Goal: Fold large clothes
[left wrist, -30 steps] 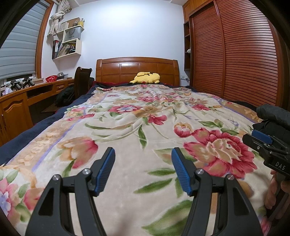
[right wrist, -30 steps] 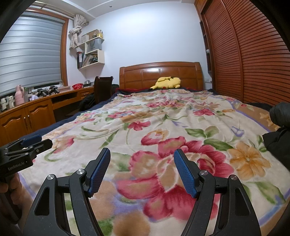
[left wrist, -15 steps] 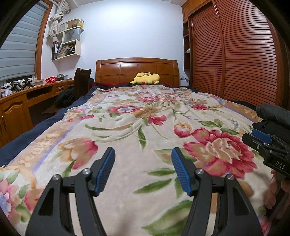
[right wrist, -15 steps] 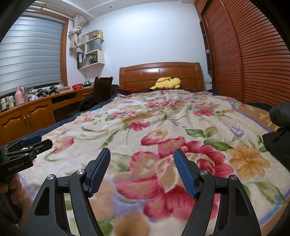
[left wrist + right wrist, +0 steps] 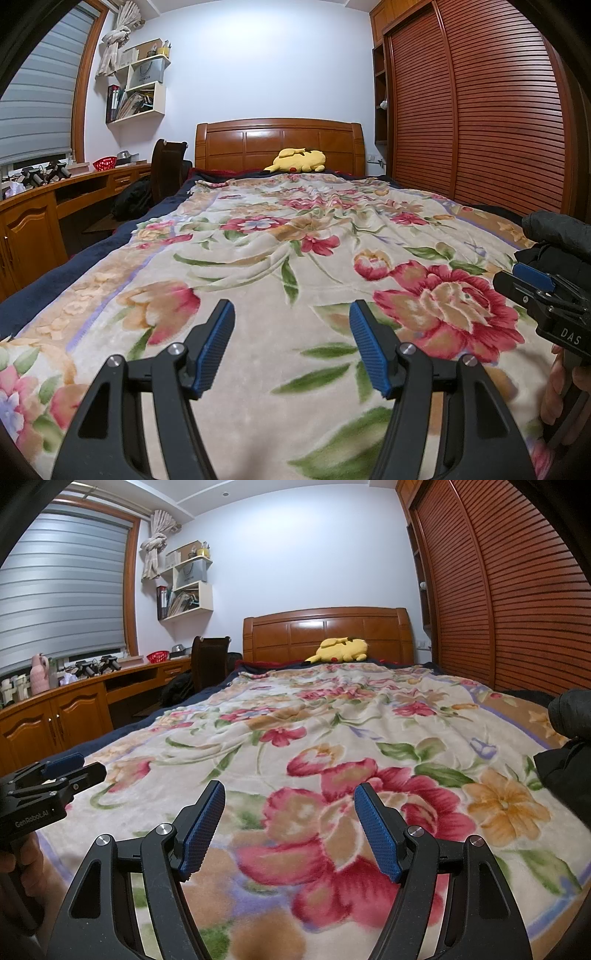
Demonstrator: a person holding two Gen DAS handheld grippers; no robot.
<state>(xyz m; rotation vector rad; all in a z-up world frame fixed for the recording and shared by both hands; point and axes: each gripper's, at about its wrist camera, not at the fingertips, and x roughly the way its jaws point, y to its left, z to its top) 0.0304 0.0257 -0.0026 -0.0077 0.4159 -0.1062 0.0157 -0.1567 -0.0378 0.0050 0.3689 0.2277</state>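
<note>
A dark black garment (image 5: pixel 569 753) lies bunched at the bed's right edge, also seen as the black garment (image 5: pixel 557 236) in the left wrist view. The bed is covered by a floral blanket (image 5: pixel 295 258). My left gripper (image 5: pixel 291 314) hovers open over the blanket near its foot end, nothing between its blue pads. My right gripper (image 5: pixel 290 794) is open too, above a big red flower, left of the garment and apart from it. Each gripper shows at the other view's edge: the right gripper (image 5: pixel 532 280), the left gripper (image 5: pixel 70 766), each held by a hand.
A yellow plush toy (image 5: pixel 341 650) rests by the wooden headboard (image 5: pixel 328 631). A louvred wardrobe (image 5: pixel 509 590) runs along the right. A wooden desk (image 5: pixel 55 709) with small items, a chair (image 5: pixel 210 661) and wall shelves (image 5: pixel 188 590) stand on the left.
</note>
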